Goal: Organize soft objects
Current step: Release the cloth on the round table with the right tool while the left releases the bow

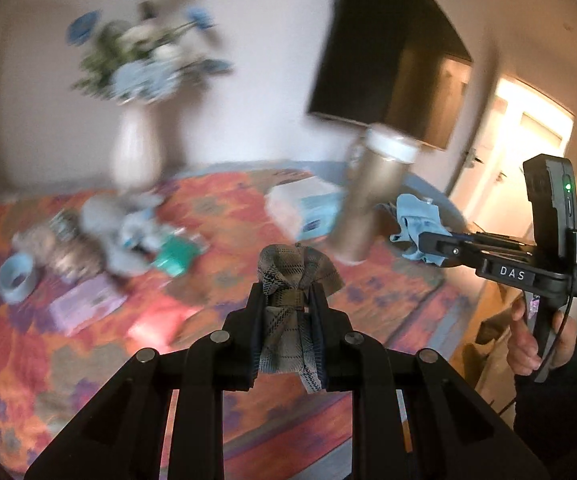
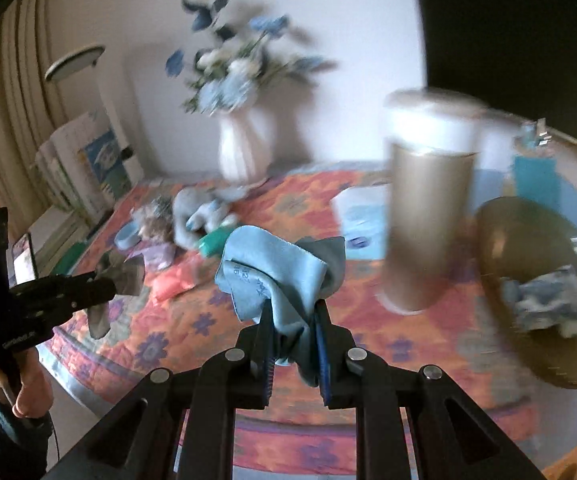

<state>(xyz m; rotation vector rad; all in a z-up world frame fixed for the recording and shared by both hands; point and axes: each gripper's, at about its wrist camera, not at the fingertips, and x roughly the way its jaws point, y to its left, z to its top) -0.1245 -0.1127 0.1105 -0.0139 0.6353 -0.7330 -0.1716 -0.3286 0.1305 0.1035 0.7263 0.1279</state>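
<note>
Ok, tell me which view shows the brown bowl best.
The right wrist view: the brown bowl sits at the right on the tablecloth, blurred, with a blue-and-white soft thing inside. The left wrist view does not show it.

The cloth on the table (image 2: 192, 292) is orange and red with purple flowers; the small folded cloth (image 1: 294, 276) is brown-grey with dark checks; the other cloth (image 2: 276, 276) is light blue; the vase (image 2: 244, 152) is white with blue and white flowers (image 2: 228, 76); the tall can (image 2: 424, 224) is gold with a white lid.

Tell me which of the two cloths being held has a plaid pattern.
The brownish-grey plaid cloth in the left gripper; the cloth in the right gripper is plain light blue.
</note>
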